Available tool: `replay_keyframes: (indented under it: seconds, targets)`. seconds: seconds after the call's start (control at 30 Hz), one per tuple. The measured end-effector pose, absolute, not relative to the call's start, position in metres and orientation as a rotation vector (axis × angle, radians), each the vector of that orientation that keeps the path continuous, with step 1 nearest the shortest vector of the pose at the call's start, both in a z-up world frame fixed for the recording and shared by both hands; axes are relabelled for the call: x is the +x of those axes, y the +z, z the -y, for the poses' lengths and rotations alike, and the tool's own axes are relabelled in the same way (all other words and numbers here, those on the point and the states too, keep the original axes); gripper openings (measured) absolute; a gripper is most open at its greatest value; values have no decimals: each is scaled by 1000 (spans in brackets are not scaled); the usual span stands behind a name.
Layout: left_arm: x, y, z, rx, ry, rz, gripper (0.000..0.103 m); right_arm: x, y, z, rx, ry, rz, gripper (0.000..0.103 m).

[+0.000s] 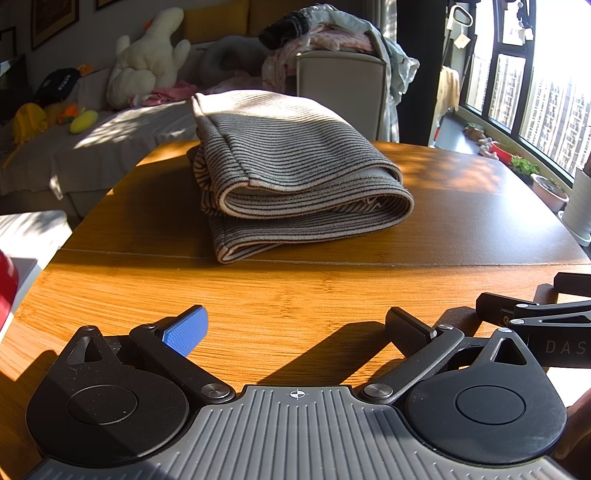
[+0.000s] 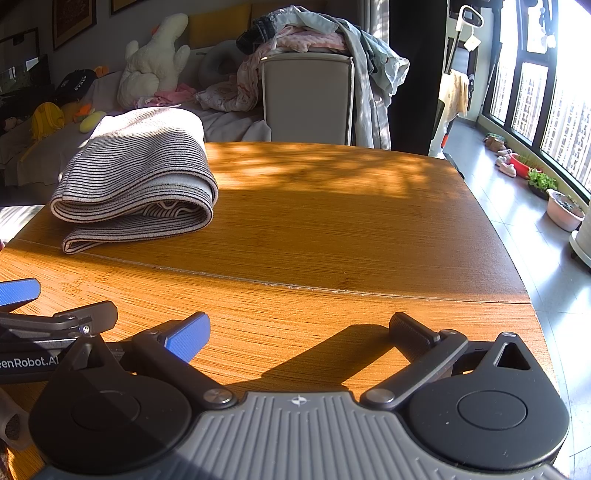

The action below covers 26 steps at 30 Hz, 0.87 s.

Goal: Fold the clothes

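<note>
A grey garment with thin black stripes (image 1: pixel 288 166) lies folded in a thick bundle on the wooden table (image 1: pixel 295 291), straight ahead in the left wrist view. The same folded garment (image 2: pixel 140 177) sits at the left in the right wrist view. My left gripper (image 1: pixel 295 326) is open, well short of the garment, with nothing between its blue and black fingers. My right gripper (image 2: pixel 299 332) is open too, low over the table (image 2: pixel 351 229) and to the right of the bundle. Each gripper shows at the edge of the other's view.
A chair (image 2: pixel 308 96) heaped with clothes (image 2: pixel 317 33) stands behind the table. A sofa with a white plush toy (image 1: pixel 147 59) and more clothes lies at the back left. Plant pots (image 2: pixel 563 210) line the window at the right. The table's right edge (image 2: pixel 517 266) drops to a tiled floor.
</note>
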State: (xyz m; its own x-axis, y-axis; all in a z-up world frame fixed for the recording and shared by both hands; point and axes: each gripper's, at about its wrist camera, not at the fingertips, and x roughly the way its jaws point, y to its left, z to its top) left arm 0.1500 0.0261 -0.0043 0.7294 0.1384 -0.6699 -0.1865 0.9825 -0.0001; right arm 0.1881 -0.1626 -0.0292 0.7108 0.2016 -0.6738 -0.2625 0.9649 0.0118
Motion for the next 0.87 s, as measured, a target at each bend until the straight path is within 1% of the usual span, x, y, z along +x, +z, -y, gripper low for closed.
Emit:
replay_keyframes:
  seconds: [0.63,0.87]
  targets:
    - [150,-4,-25,-65,173,-734,103,188,-29,163,-88,254,-737,103]
    - [148,0,-33,-99,61,-723,103,186,-28,161,-86,239,-738,103]
